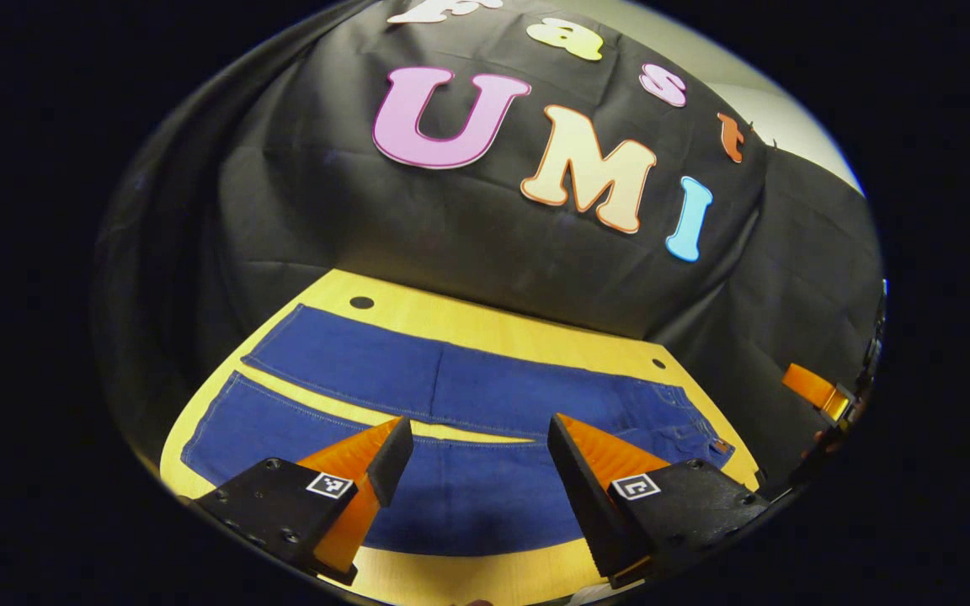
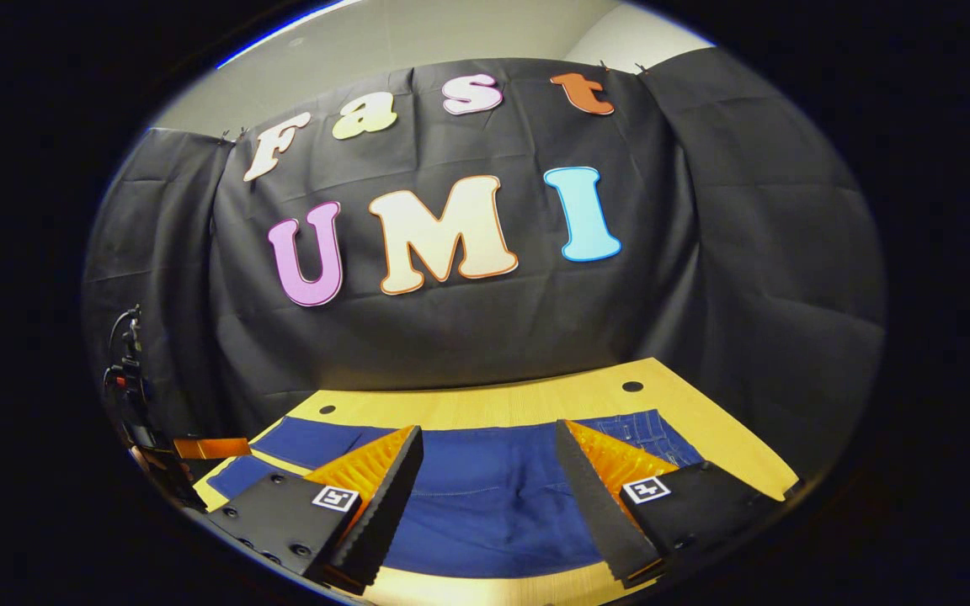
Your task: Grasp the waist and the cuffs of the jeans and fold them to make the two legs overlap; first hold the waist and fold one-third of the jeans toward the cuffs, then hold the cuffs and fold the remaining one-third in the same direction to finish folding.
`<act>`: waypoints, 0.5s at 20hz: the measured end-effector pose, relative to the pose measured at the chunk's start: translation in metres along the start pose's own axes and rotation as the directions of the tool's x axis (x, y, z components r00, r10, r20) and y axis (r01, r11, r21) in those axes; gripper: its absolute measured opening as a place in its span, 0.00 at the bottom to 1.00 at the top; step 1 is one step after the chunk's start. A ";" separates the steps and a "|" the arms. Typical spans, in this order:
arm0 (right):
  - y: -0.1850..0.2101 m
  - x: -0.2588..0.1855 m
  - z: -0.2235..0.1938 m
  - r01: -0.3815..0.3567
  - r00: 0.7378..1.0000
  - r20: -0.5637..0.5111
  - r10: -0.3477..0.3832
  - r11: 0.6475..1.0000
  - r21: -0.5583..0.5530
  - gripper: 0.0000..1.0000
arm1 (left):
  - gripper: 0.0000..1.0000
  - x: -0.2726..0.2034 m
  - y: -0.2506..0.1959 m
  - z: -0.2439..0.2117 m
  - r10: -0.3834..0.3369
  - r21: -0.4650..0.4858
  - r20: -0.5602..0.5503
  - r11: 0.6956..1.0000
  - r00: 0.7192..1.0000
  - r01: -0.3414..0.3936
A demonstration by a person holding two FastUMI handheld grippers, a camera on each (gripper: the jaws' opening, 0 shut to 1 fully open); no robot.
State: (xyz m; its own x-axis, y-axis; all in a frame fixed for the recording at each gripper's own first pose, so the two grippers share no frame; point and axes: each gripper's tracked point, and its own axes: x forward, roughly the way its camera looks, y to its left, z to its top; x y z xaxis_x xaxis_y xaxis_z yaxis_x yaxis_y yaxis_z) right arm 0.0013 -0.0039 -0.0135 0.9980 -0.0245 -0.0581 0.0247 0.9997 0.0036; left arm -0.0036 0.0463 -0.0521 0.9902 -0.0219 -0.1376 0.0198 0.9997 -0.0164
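Lying flat on the table point(image 1: 485, 324), legs side by side, not yet overlapped: jeans point(image 1: 451, 396). Better to catch waist point(image 1: 687, 421) and cuffs point(image 1: 215, 421) together. Hovering above the cloth, jaws apart, holding nothing: left gripper point(image 1: 478, 459), right gripper point(image 2: 489, 471). Nothing blocking; small holes point(image 1: 361, 302) in the tabletop

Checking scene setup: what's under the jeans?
The jeans lie spread flat on a yellow wooden table, bare along the edges and between the legs, with small dark holes near its far edge. Whatever lies beneath the denim is covered.
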 end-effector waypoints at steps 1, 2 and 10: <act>0.001 0.000 -0.001 -0.001 1.000 0.001 0.001 1.000 -0.003 0.98 | 0.95 0.002 0.005 -0.006 -0.003 0.006 -0.015 1.000 1.000 0.003; 0.003 0.001 -0.001 -0.003 1.000 0.001 0.003 1.000 -0.005 0.97 | 0.95 0.001 0.012 -0.014 -0.005 0.020 -0.039 1.000 0.999 0.005; 0.022 0.006 -0.038 -0.044 0.994 -0.094 0.051 0.997 0.068 0.98 | 0.96 -0.004 0.062 -0.051 -0.078 0.175 -0.224 0.977 0.971 0.118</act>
State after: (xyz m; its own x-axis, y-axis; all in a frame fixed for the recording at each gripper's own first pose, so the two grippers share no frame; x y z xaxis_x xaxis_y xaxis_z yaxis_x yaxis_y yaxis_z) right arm 0.0060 0.0182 -0.0520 0.9881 0.0267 -0.1518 -0.0156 0.9972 0.0737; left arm -0.0137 0.1080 -0.1035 0.9296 -0.1019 -0.3543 0.1608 0.9769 0.1409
